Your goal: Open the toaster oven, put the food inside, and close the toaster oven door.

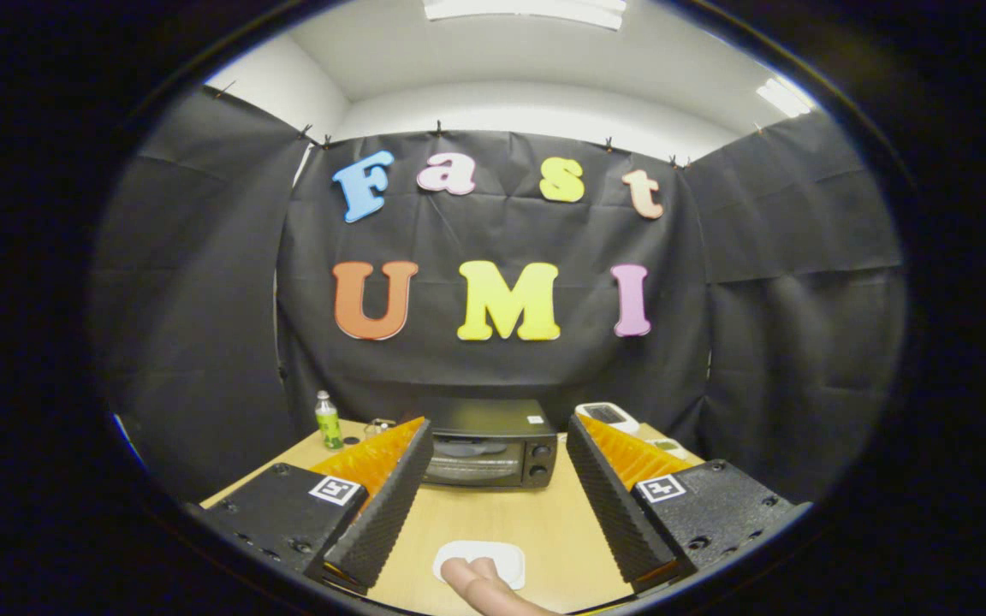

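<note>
A black toaster oven [486, 462] stands at the back of the wooden table [493, 518], its glass door closed and two knobs on its right side. It sits beyond my fingertips, framed by the gap between them. My gripper [497, 428] is open, raised over the table, with nothing between its fingers. Close to me, between the finger bases, lies a small white plate [506, 556]. A pale pinkish piece of food [480, 583] rests on it and reaches over its near rim.
A small green bottle [328, 421] stands at the table's back left, with a small glass item [378, 425] beside it. Right of the oven lie a white device [608, 417] and another small white item [671, 446]. Black cloth walls surround the table.
</note>
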The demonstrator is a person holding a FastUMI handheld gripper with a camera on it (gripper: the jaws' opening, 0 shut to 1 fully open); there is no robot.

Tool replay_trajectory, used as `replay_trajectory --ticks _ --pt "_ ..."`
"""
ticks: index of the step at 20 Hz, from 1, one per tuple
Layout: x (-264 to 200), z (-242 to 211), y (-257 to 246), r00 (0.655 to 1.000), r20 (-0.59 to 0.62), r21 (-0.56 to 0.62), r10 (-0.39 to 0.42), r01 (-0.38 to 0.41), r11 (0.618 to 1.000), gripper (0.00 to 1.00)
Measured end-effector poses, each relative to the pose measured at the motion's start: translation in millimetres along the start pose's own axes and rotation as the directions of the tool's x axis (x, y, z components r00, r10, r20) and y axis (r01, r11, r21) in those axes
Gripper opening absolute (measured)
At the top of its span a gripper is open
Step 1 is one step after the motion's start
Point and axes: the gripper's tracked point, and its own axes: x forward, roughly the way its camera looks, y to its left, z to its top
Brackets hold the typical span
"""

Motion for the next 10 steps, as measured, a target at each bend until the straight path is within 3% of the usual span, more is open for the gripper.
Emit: replay_trajectory --ticks 7,10 --pt "-5.8 -1.0 2.8 1.000 -0.009 0.048 0.023 -0.022 0.999 1.00" --pt "-3.8 -2.3 -6.2 1.000 -0.010 0.034 -0.011 0.012 0.999 1.00"
